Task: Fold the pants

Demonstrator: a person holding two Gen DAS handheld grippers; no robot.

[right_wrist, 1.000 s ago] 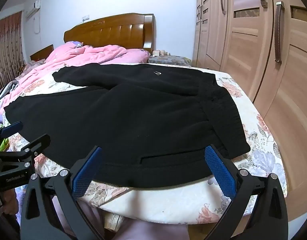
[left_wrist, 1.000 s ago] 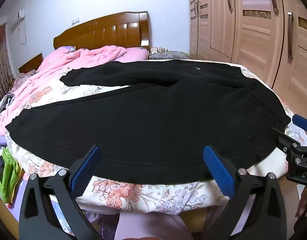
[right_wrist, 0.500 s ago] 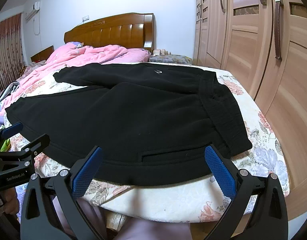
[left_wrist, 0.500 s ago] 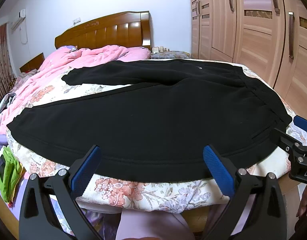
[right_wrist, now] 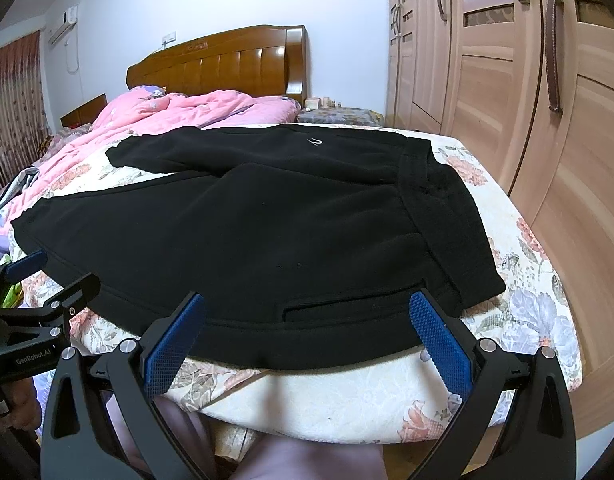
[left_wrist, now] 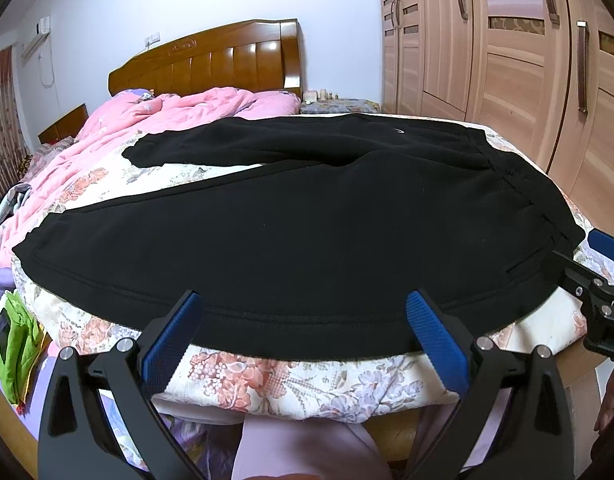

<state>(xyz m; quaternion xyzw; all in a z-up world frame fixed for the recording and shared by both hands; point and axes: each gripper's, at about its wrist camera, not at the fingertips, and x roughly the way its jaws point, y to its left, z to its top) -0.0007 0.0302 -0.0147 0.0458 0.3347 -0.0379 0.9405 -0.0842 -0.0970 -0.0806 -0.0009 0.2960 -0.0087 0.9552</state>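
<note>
Left wrist view showed my left gripper (left_wrist: 301, 336) with its blue-padded fingers spread wide and holding nothing, poised just short of the near hem of the black fleece pants (left_wrist: 291, 216). Those pants lay spread flat across the floral-print bedspread (left_wrist: 307, 380), the waistband at the right, one leg running along the near edge of the bed and the other angled away toward the far left, beside the crumpled pink quilt (left_wrist: 155, 120). Right wrist view showed my right gripper (right_wrist: 305, 332) equally splayed and empty, facing the near edge close to the waistband corner and the slit pocket (right_wrist: 339, 306).

Compared with a second before, little had shifted: both cameras had crept slightly nearer and the cloth filled a touch more of each frame, but the garment itself had not moved or creased. I judged that I was still lining up rather than grasping, so the first fold had not begun. The sensible next step, as I saw it, was to close each pair of fingers on the near leg's edge and carry it over onto the far leg. The fleece looked thick and limp, so a shallow bite might slip off the hem. Beyond the bed stood the carved wooden headboard (right_wrist: 219, 64) and, on the right, the light wooden wardrobe doors (right_wrist: 507, 80).
</note>
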